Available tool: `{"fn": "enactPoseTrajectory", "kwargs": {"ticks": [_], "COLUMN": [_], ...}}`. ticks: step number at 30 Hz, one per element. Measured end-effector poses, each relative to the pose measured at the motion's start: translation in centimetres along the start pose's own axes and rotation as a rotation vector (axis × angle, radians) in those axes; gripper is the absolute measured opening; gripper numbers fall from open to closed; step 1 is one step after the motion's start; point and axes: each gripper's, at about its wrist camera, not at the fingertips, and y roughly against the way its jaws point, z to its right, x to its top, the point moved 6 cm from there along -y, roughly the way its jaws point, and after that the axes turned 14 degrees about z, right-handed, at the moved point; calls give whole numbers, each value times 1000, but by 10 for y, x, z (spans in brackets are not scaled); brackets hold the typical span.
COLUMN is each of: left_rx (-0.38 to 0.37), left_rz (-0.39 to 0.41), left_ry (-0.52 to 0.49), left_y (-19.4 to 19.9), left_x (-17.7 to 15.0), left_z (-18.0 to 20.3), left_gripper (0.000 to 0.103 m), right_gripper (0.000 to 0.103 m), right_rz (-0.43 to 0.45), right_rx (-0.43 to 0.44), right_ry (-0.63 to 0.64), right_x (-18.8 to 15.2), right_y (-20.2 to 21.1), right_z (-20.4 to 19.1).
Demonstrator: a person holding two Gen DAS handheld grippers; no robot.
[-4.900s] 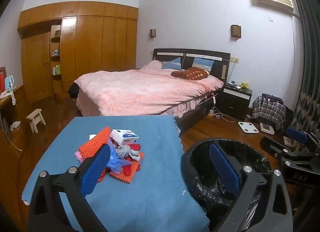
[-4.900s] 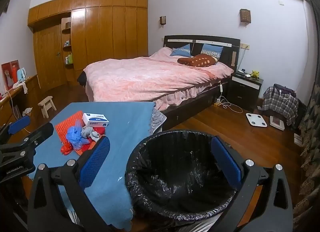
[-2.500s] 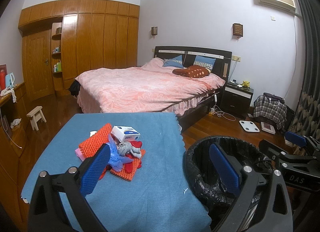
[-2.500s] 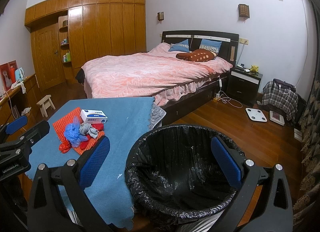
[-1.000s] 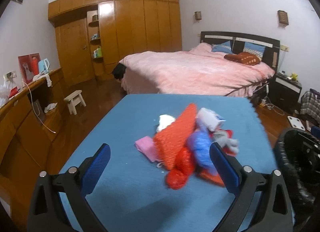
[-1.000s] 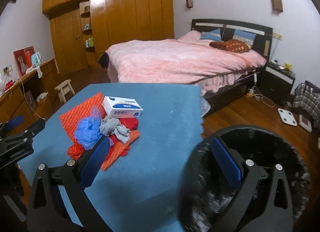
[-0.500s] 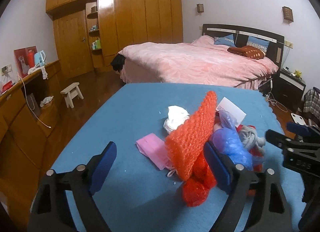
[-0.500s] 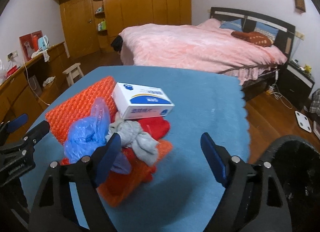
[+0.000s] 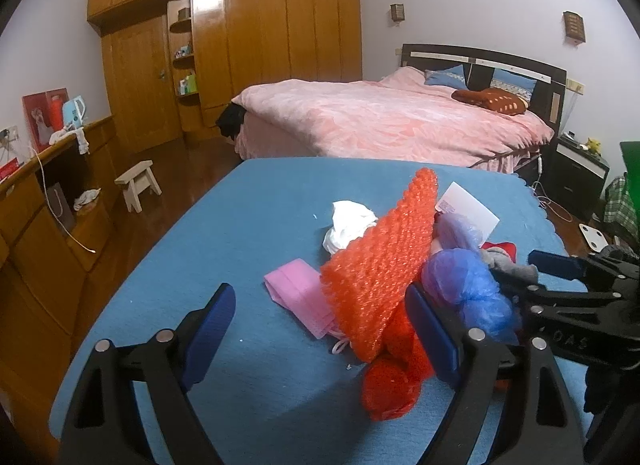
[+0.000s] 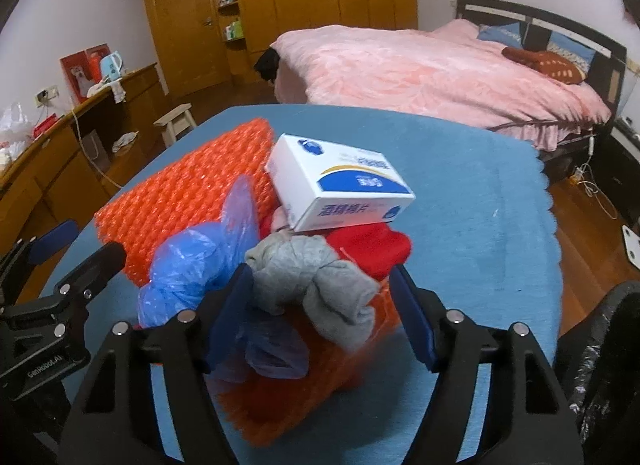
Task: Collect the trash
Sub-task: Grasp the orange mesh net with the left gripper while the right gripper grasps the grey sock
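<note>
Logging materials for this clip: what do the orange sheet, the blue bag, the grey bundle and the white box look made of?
Orange sheet: plastic bubble wrap, glossy, rows of raised bubbles.
Blue bag: thin plastic film, translucent, crumpled, with highlights.
Grey bundle: soft knit fabric, matte, rolled; possibly a sock.
White box: printed cardboard, smooth, sharp folded edges.

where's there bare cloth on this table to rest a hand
Bare blue tablecloth lies between the pink mask and the table's stool-side edge, and past the white box toward the bed. Around the orange bubble wrap it is crowded.
</note>
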Motion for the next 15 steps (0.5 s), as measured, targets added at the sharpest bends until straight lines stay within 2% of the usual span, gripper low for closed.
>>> {"fn": "enactPoseTrajectory", "kwargs": {"ticks": [2,3,6,8,15], "left_rx": [-5,-7,-13,-19,-93], "left_rz": [-1,-2,-4,-1,-3], "left_ry": [-1,-2,-3,-6,13], "left_y": [0,-1,-1,-2,-7], "left_x": [0,0,1,3,7], "left_z": [2,3,4,5,19], "left_gripper": [85,85,85,84,65], "right_gripper": [58,52,42,38,36], "right_rz": [-13,-17,-21,-20,25], "right_rx": [26,41,67,74,68], "right_ry": [1,-1,4,5,-20], "right_x": [-3,-4,-3,-2,8], "right_y": [-2,-2,-2,0,20], "right_z": [-4,-4,-5,-4,5]}}
